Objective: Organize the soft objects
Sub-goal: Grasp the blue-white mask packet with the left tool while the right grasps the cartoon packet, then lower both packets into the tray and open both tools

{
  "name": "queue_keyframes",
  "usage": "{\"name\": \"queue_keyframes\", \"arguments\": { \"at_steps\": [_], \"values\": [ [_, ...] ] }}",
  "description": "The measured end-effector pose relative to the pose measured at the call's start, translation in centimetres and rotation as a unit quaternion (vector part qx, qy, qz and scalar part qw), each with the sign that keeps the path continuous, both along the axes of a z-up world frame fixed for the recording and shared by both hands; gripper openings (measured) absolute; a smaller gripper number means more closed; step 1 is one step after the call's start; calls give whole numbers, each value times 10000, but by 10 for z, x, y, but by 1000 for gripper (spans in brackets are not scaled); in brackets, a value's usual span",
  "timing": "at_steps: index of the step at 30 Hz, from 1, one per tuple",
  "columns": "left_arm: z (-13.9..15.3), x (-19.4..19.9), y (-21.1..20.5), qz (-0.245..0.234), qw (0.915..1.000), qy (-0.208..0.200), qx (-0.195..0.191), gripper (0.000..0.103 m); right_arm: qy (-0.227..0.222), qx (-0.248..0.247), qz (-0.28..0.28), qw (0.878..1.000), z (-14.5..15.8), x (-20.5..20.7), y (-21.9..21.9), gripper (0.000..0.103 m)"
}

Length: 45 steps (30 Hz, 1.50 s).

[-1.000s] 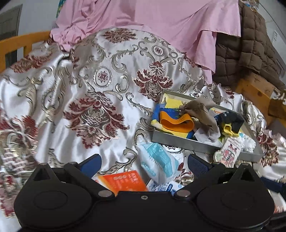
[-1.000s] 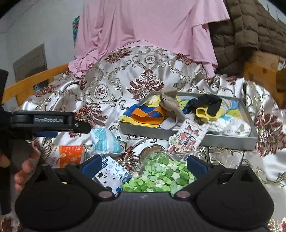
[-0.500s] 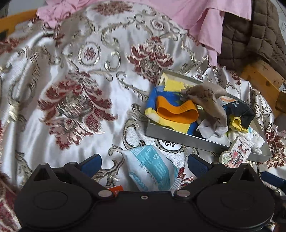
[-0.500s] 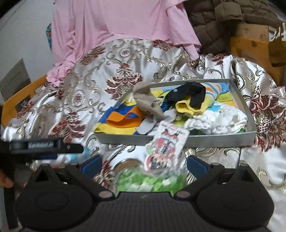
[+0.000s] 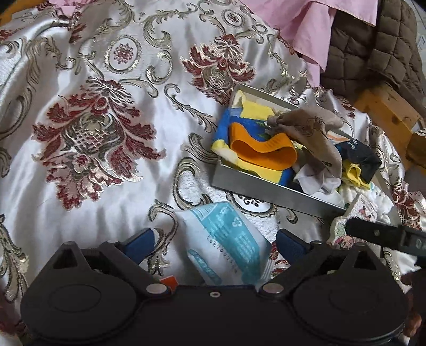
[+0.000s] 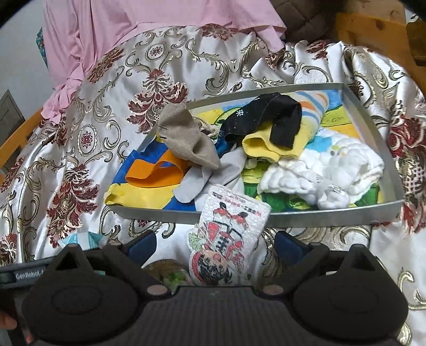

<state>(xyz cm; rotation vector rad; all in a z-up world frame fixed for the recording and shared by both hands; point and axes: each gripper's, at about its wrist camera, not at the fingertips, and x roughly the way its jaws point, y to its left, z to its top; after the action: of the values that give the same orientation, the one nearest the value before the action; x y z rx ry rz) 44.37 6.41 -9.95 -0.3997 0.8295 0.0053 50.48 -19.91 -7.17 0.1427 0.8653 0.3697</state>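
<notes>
While both claws narrow from wide spread, nothing pinched: left claw [image 5: 214, 239] straddles tissue pack [image 5: 229, 239], light, squashy, slick wrapper; grip mid-body. Right claw [image 6: 214, 239] straddles limp printed cloth [image 6: 226, 239] draped over tray [image 6: 319, 214] rim.

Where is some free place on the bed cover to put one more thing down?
Free: the wide floral satin bedspread left of the grey metal tray, up to the pink cloth. Crowded: inside the tray, and its near side with the blue-white plastic packet and cartoon-print cloth.

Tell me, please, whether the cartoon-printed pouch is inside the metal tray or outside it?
Partly out: the cartoon-printed pouch leans over the metal tray's front wall, its lower end hanging outside.
</notes>
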Motion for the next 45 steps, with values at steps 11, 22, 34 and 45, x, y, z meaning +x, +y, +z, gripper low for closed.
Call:
{"name": "queue_keyframes", "arguments": {
  "at_steps": [11,22,34,45],
  "values": [
    [-2,-3,-1,-211,9994,-228,-160,72,-40,35,323,9995,2,1,14,72],
    [5,-15,-12,-476,9959,-770,-73,58,-351,-200,724,9966,7,-9,23,35],
    [14,-23,-27,-826,9890,-1207,231,54,-1104,-860,991,9852,12,-34,42,15],
    [40,-17,-25,-658,9849,-1596,153,54,-1693,-18,617,9836,57,-28,20,12]
  ]
}}
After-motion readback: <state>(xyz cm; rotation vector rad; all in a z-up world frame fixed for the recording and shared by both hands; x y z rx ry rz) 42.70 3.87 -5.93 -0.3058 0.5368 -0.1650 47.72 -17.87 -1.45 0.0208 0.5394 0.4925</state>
